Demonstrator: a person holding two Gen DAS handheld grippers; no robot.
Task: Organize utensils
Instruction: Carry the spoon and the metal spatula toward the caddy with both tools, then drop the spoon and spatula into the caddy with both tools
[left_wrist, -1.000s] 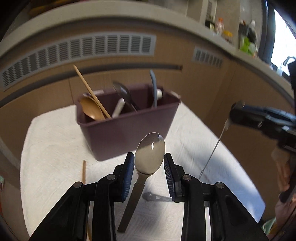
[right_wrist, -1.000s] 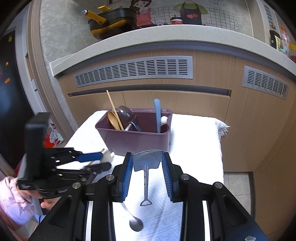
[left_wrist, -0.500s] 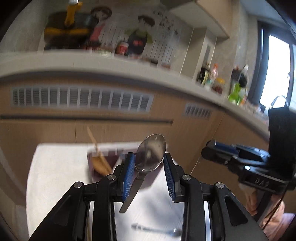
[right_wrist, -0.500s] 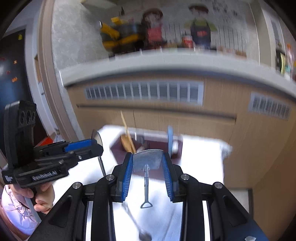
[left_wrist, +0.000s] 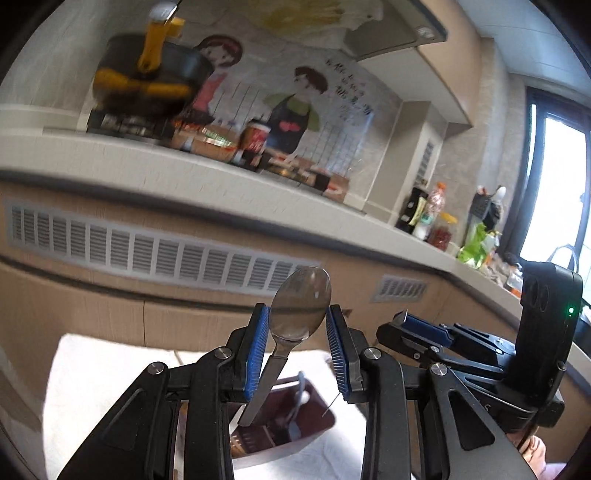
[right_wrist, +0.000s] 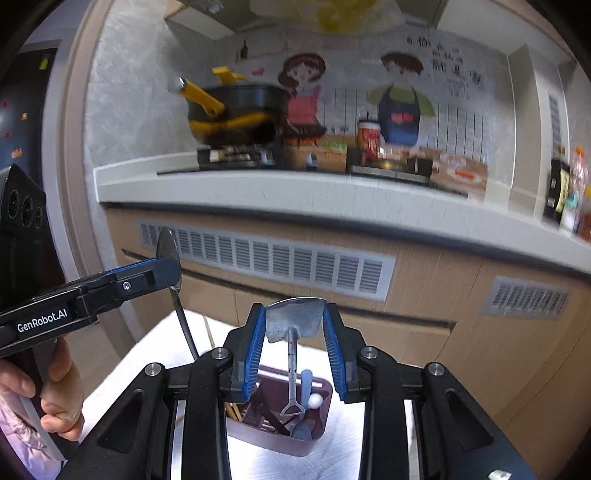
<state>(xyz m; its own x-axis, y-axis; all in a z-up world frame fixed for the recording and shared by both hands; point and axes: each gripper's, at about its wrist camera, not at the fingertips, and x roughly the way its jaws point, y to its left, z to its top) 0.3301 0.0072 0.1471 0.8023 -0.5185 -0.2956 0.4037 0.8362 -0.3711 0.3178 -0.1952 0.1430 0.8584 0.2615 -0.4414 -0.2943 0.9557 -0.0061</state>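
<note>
The left gripper clamps a metal spoon by its bowl and the right gripper clamps a small spatula by its blade, both handles hanging above the maroon utensil bin.

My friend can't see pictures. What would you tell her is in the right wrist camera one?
The right gripper pinches the blade of a small metal spatula, whose handle hangs down over a dark purple plastic utensil bin on a white cloth. At left, the left gripper holds a shiny metal spoon; a kitchen counter stands behind.
</note>
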